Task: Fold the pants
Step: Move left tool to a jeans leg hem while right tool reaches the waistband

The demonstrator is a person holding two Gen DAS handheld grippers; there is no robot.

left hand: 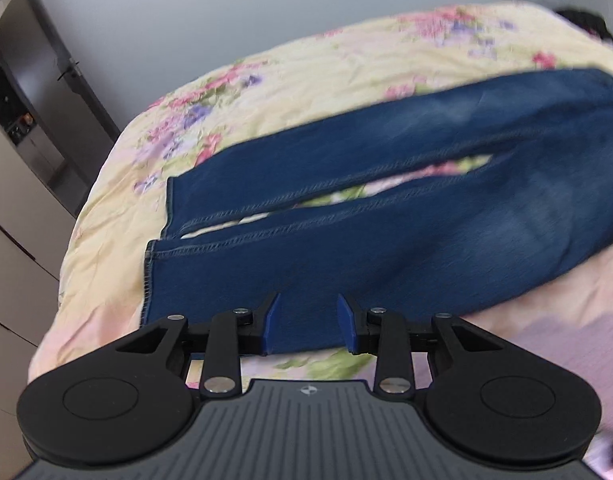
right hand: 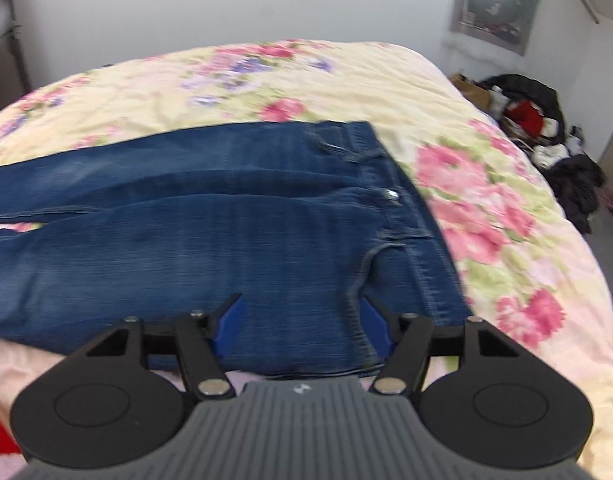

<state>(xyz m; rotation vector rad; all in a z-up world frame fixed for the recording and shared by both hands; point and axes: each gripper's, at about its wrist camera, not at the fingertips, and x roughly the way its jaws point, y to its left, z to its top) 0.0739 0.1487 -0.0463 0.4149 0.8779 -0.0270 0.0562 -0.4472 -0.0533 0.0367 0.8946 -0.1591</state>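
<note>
Blue jeans (left hand: 346, 240) lie flat on a floral bedspread (left hand: 306, 88), legs side by side with a narrow gap between them. In the left wrist view the hems are at the left and my left gripper (left hand: 308, 322) is open over the near leg's lower edge, holding nothing. In the right wrist view the jeans (right hand: 206, 240) show their waistband (right hand: 394, 208) with a metal button at the right. My right gripper (right hand: 302, 320) is open over the near hip edge of the jeans, holding nothing.
The bed's left edge drops off beside a dark door and pale cabinets (left hand: 22, 184). On the floor right of the bed lies a pile of dark clothes and bags (right hand: 546, 132). A wall hanging (right hand: 498, 0) hangs beyond the bed.
</note>
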